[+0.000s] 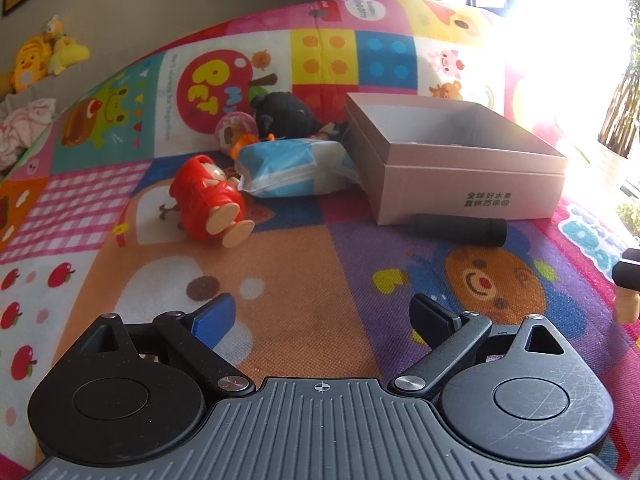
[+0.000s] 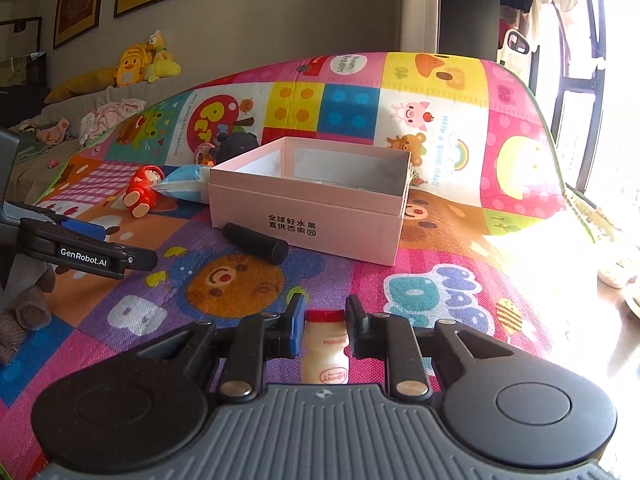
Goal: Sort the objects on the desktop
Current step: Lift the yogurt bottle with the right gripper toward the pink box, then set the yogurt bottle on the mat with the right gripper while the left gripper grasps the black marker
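Closest to us, our right gripper [image 2: 325, 330] has its two fingers pinched in on a small yogurt drink bottle [image 2: 324, 356], red cap sitting right between the pads, so the bottle is basically inside the tool, held just over the near part of the colourful play mat [image 2: 420, 280]. Our left gripper [image 1: 322, 320] is spread wide with nothing in it, just bare mat between the blue pad and the black one, hovering low over the orange and purple patch near the mat's front edge. A bit further out there's a black cylinder [image 2: 256, 243] lying on its side, touching or just about touching the front wall of the pink box [image 2: 312, 224]. The box is open on top and sits around the middle of the mat, well ahead of both grippers; we can't really tell what's inside from these angles. Off the box's left side there's a little pile: a red toy figure [image 1: 210, 204] tipped over on the mat, a blue-and-white plastic packet [image 1: 294, 168] leaning against the box's left wall, then a small round pink item [image 1: 234, 130] and a black plush toy [image 1: 284, 114] behind those. Way past the mat's far left edge, a yellow plush [image 2: 130, 66] sits against the wall.
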`<state>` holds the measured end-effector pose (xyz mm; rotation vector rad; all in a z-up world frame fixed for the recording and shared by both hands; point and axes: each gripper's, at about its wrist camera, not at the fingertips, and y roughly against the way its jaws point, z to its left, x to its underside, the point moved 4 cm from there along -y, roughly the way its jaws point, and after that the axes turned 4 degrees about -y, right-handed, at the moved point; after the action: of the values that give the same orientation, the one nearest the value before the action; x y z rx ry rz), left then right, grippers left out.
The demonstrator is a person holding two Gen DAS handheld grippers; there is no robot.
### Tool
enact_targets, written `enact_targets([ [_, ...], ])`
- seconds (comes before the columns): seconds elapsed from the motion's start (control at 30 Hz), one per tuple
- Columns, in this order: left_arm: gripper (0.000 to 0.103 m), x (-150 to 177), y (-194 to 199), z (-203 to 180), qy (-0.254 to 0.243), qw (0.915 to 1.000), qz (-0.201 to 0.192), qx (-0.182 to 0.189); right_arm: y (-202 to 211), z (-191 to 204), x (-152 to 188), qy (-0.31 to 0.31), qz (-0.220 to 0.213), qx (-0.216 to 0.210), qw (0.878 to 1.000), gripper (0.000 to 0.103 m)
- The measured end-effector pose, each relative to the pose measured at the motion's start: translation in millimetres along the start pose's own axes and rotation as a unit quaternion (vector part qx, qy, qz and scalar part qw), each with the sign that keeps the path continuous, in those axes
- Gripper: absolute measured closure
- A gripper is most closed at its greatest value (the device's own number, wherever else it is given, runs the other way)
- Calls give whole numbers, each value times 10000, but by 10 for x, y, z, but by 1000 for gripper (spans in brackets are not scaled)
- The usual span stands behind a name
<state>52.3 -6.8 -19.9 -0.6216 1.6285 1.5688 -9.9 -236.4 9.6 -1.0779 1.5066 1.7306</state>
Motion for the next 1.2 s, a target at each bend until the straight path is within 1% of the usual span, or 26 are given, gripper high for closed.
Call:
enact_targets([
  [0.07,6,-24,42,-72,-108,9997,-112,199,-105,7,-127,-83,19,-117,9999,82],
  [0.17,6,-78,131,-351,-570,9939,-210,920,-238,51,-259,-114,45,-261,9996,82],
  [0.23,6,-88,214,-641,-1201,9836,-371,1291,-290,104,-314,-68,43,-383,9992,82],
  [0.27,6,-88,245,-756,-1465,9781,-457,1404,-298,122,-322,-42,44,-425,9991,82],
  [0.3,6,-86,275,-906,-1772,9707,-566,1520,-303,143,-329,-10,56,-500,9987,82],
  [0.33,6,-93,288,-1010,-1959,9656,-646,1583,-298,156,-328,0,65,-549,9985,82],
  [0.4,6,-132,266,-1155,-2133,9603,-758,1628,-275,173,-320,34,84,-632,9980,82],
  [0.47,6,-180,214,-1228,-2158,9596,-822,1608,-241,171,-302,68,75,-654,9978,82],
  [0.53,6,-218,141,-1260,-2172,9612,-848,1472,-198,151,-279,107,44,-619,9980,82],
  [0.63,6,-238,40,-1223,-2160,9665,-779,1143,-142,116,-243,129,21,-559,9984,81],
  [0.73,6,-249,-30,-1128,-2061,9718,-665,935,-126,105,-208,158,21,-510,9986,81],
  [0.83,6,-227,-44,-1072,-2041,9729,-583,911,-167,94,-177,161,71,-453,9988,82],
  [0.93,6,-185,-46,-1042,-2062,9724,-479,979,-221,81,-125,225,140,-309,9992,82],
  [1.0,6,-147,-61,-1004,-2028,9734,-370,1002,-239,63,-72,220,213,-301,9991,81],
  [1.03,6,-134,-79,-981,-1995,9743,-312,998,-225,55,-54,213,184,-307,9991,81],
  [1.1,6,-125,-113,-920,-1851,9774,-208,995,-188,31,-31,182,187,-296,9992,66],
  [1.17,6,-156,-147,-858,-1594,9820,-122,1005,-132,-30,-11,-18,97,-181,9998,29],
  [1.2,6,-189,-166,-830,-1403,9847,-95,1031,-107,-61,2,-118,59,-133,9998,25],
])
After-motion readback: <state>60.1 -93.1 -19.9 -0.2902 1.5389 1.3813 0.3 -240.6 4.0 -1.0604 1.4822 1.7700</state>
